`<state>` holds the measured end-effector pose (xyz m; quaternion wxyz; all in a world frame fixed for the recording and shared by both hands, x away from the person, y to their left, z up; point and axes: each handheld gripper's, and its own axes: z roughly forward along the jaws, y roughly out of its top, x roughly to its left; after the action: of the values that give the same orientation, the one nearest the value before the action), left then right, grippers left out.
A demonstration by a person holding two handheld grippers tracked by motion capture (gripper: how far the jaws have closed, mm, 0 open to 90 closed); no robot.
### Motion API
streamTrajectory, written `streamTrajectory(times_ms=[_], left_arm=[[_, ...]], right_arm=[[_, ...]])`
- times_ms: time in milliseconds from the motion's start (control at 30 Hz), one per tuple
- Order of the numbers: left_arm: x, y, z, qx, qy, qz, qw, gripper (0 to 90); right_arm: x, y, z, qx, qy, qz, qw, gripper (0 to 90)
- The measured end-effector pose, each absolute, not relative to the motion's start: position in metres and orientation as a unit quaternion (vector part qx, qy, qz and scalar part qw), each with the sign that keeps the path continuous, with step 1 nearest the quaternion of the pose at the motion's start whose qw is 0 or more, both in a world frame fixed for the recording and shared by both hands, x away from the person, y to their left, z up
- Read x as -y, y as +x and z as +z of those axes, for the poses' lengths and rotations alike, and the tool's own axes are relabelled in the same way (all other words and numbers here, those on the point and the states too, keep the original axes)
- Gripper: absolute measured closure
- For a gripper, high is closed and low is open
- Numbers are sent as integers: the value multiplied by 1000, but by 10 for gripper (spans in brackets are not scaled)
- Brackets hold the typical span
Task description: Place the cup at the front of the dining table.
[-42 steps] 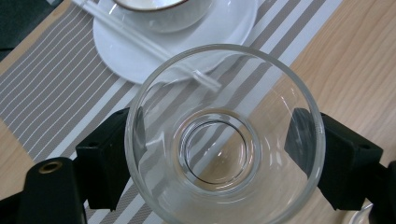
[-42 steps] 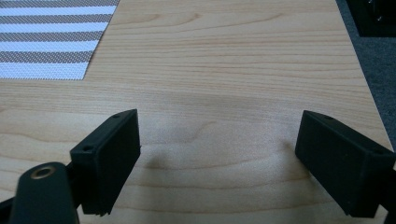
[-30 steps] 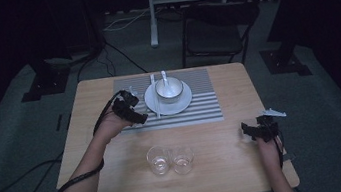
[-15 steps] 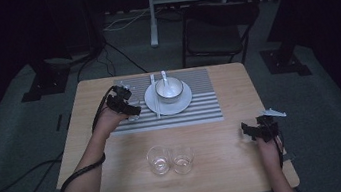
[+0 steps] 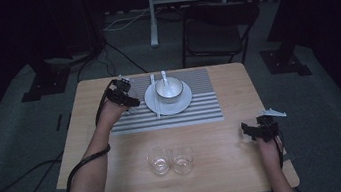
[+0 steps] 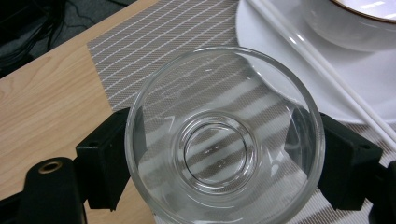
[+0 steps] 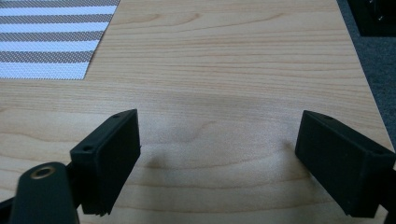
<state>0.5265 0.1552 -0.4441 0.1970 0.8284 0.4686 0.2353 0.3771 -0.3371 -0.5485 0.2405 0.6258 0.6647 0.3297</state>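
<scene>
My left gripper is shut on a clear drinking glass, its black pads pressed on both sides of the rim. It holds the glass over the left part of the striped placemat, just left of the white plate. A white bowl with a spoon sits on that plate, and white chopsticks lie across its left side. Near the table's right edge, my right gripper stands open over bare wood.
Two more clear glasses stand side by side near the front middle of the wooden table. A dark chair stands beyond the far edge. Cables lie on the floor at left.
My left hand has carried the glass leftward and a little down over the placemat's left part. The right hand has stayed where it was.
</scene>
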Motion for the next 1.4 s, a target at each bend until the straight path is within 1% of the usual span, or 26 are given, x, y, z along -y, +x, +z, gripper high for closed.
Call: streamTrajectory(times_ms=[233,400,533,633,733,867,1000,1133,1300,1400], left_arm=[[-152,543,-448,-477,823,240,193,184],[-157,554,-454,-492,819,214,202,185],[-159,558,-457,-504,813,211,201,185],[-157,559,-465,-501,818,213,188,184],[-161,559,-470,-517,805,208,204,184],[-165,559,-470,-515,807,200,207,184],[-170,558,-473,-529,797,193,219,182],[-170,555,-473,-521,801,198,217,180],[-172,555,-472,-531,797,190,216,180],[-175,555,-471,-536,793,178,226,178]], right_arm=[[337,377,-548,-665,626,329,240,135],[337,377,-548,-665,626,330,240,135],[337,377,-548,-665,626,330,240,135],[337,377,-548,-665,625,331,240,135],[337,377,-548,-665,625,331,239,135],[337,377,-548,-665,625,331,239,135],[337,377,-548,-665,625,331,239,135],[337,377,-548,-665,625,331,239,135],[338,377,-548,-665,625,332,239,135],[338,377,-548,-665,624,333,239,135]])
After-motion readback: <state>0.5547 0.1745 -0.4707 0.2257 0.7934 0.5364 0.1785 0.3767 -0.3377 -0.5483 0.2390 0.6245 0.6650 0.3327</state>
